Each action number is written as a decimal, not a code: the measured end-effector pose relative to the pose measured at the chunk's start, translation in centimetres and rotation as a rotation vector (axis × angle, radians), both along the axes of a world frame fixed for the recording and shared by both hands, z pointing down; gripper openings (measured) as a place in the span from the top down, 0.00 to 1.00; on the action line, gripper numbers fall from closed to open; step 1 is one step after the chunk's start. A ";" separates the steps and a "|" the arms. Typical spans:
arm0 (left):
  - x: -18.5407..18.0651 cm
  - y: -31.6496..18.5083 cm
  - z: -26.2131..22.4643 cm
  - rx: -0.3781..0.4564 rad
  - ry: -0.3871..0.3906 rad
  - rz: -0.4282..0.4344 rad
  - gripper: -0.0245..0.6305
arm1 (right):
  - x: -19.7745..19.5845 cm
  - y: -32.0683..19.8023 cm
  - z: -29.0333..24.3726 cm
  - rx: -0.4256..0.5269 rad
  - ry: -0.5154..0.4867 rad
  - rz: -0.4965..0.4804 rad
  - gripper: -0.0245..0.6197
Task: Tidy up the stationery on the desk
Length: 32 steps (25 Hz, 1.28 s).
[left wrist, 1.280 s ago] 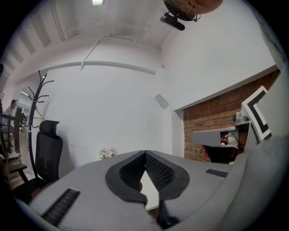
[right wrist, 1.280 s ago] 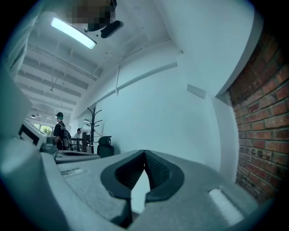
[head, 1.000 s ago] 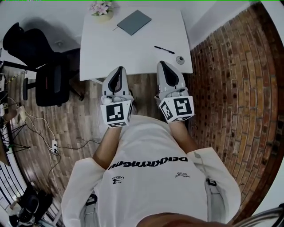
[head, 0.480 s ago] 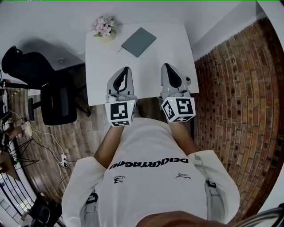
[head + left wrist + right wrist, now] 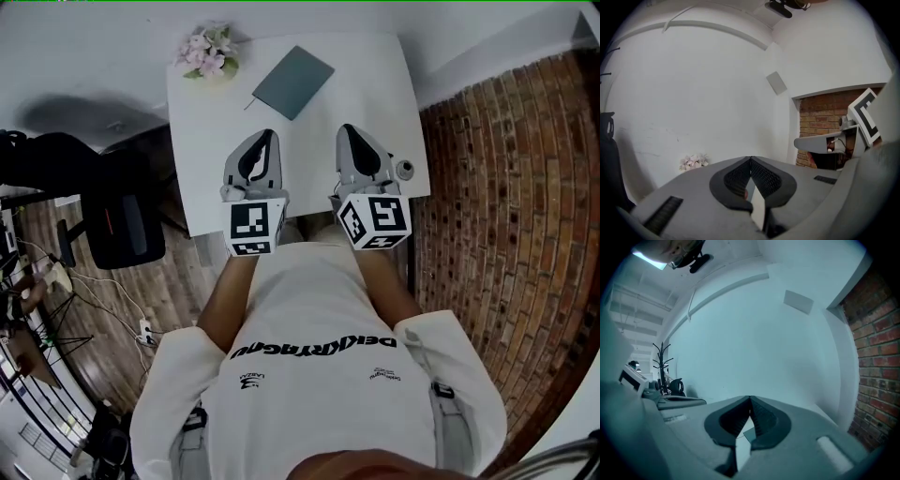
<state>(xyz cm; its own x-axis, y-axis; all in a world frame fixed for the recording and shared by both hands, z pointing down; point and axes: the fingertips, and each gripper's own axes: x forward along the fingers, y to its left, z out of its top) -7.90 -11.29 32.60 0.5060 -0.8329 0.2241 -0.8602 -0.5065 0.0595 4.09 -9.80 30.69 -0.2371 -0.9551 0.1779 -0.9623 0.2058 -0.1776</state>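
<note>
Brick wall flanks white desk; wooden floor.

1. One white desk
2. One grey-green notebook
3. One pot of pink flowers
4. One small round object
5. One black chair
6. Two grippers: left gripper, right gripper

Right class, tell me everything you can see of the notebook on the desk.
The notebook is a thin rectangle with a plain, matte grey-green cover. No print or pattern can be made out. It is closed and lies flat on the white desk, towards the far edge, turned at a slant to the desk's sides. The flowers stand to its left, apart from it. A thin dark strip shows at its near left corner; what it is cannot be told. Nothing rests on the cover.
</note>
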 end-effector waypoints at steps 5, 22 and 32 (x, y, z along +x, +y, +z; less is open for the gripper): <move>0.2 -2.6 2.4 -0.058 -0.025 -0.003 0.96 | -0.7 -2.1 2.7 -0.069 -0.016 -0.027 0.96; 2.1 -11.7 11.5 -0.247 -0.069 0.028 0.92 | 0.6 -10.0 12.9 -0.255 -0.067 -0.003 0.93; 2.4 -17.9 17.3 -0.331 -0.133 0.063 0.85 | 1.0 -14.0 19.3 -0.359 -0.128 0.059 0.85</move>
